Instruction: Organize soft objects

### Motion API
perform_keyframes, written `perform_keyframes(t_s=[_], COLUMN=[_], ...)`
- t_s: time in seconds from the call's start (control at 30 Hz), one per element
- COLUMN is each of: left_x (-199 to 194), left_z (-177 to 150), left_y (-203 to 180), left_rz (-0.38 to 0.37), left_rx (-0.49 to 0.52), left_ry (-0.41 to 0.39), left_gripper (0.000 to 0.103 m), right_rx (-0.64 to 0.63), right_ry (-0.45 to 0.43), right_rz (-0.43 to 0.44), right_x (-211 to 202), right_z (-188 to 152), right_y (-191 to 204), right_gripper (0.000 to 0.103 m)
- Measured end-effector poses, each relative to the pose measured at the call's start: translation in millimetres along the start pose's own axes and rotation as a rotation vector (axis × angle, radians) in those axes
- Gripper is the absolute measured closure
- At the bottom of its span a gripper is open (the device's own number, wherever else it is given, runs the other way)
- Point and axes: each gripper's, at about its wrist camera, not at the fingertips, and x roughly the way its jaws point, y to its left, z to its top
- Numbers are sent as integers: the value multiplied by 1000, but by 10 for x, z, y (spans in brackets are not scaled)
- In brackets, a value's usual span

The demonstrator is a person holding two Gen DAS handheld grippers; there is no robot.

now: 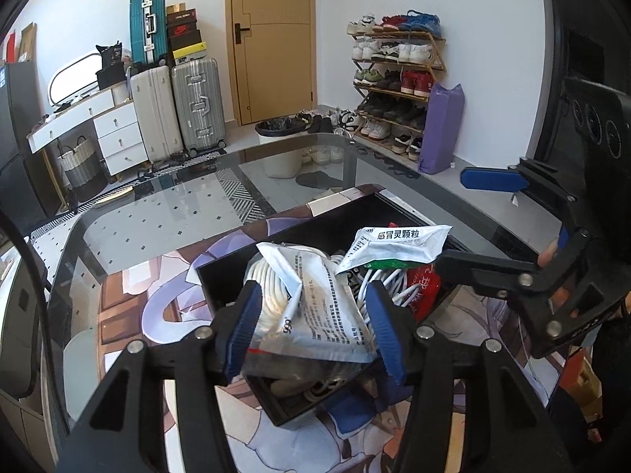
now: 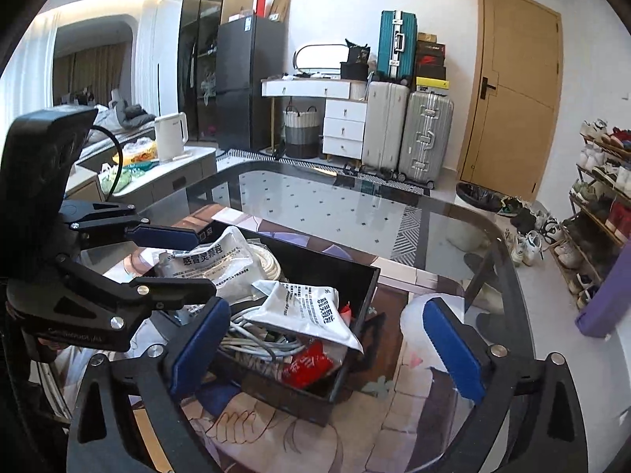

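A black rectangular box sits on the glass-topped table, over a printed cartoon mat. It is heaped with soft things: two white foil sachets printed with black text, one lying on a coil of white cable, the other resting on top of the pile beside it, and a red packet. The left tongs stand partly apart, blue pads on either side of the nearer sachet, not pressing it. The right tongs gape wide above the box's edge, holding nothing.
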Motion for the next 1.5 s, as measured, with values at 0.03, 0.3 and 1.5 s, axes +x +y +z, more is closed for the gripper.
perform_keyframes(t_s=[0.03, 0.3, 1.5], left_x=[-18, -202, -205], left_z=[-6, -49, -448], left_y=[-4, 28, 119], left_rz=[0, 24, 209], left_rx=[-4, -45, -157], left_ry=[-2, -66, -238], left_gripper=[47, 20, 0], right_rx=[8, 42, 122], right_ry=[-5, -39, -193], right_rz=[0, 8, 68], right_x=[-31, -195, -333], right_z=[-12, -118, -411], right_y=[-7, 2, 15], right_gripper=[1, 1, 1])
